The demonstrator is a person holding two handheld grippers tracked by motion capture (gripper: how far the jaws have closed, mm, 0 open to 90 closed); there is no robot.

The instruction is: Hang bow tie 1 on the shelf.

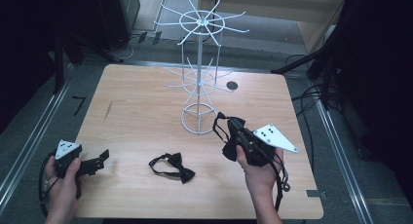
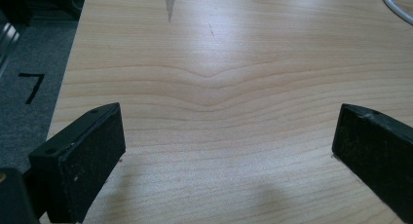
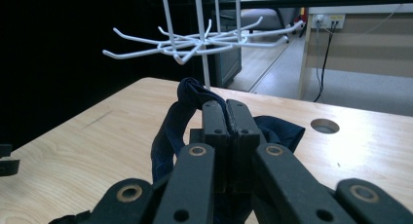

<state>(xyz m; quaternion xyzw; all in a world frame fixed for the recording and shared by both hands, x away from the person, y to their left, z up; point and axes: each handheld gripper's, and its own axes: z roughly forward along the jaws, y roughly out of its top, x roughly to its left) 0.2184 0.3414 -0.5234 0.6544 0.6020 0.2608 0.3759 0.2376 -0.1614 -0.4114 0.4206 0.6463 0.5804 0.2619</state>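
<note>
Right now I am holding the right gripper (image 1: 233, 128) above the surface (image 1: 136, 112) at about five o'clock from the white wire rack (image 1: 199, 78), and its fingers (image 3: 215, 121) are pressing together on a dark bow tie (image 1: 228, 148). From the right gripper view the two pads are meeting face to face with dark blue fabric (image 3: 168, 131) bunching out on either side of them, one fold looping up over the tips. From above, that tie's strap is arching off the gripper toward the rack's round base, and the bow itself is hanging just below the fingers, clear of the wood.

Meanwhile I am keeping the left gripper (image 1: 100, 159) low at the surface's eight o'clock edge, pointing toward three o'clock. Its fingers (image 2: 85, 160) are standing wide apart in the left gripper view, with bare wood grain between them and nothing in their grasp.

A second black bow tie (image 1: 174, 167) is lying flat on the surface between the two grippers, at roughly seven o'clock from the rack's base, its strap curling in a loop toward nine o'clock. It is resting well apart from both grippers.
</note>
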